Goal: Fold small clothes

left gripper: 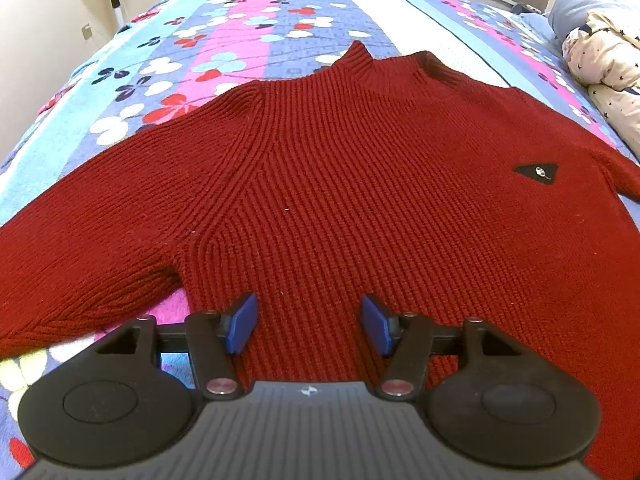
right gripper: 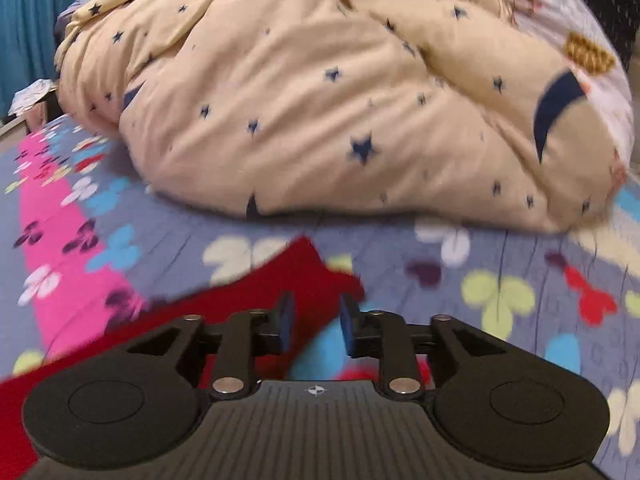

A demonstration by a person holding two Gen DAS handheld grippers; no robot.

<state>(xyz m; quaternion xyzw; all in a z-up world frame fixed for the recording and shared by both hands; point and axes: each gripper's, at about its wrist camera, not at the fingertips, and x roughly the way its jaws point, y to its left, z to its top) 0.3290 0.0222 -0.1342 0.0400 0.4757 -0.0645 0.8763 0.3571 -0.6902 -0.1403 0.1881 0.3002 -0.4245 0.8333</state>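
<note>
left claw [left gripper: 308, 326] spread over sweater [left gripper: 340, 184] hem | right claw [right gripper: 316, 330] spread at sleeve [right gripper: 296, 276] end | pinch sleeve squarely, fold inward flat

A bed covered by a striped blue, pink and purple bedspread printed with clover-like flowers [left gripper: 248, 20] carries everything. A dark red ribbed knit sweater [left gripper: 340, 184] lies spread flat on it, collar toward the far end, sleeves out to both sides. Near one sleeve end, a bunched cream quilt with navy stars [right gripper: 320, 92] rests on the bedspread, apart from the sweater.
</note>
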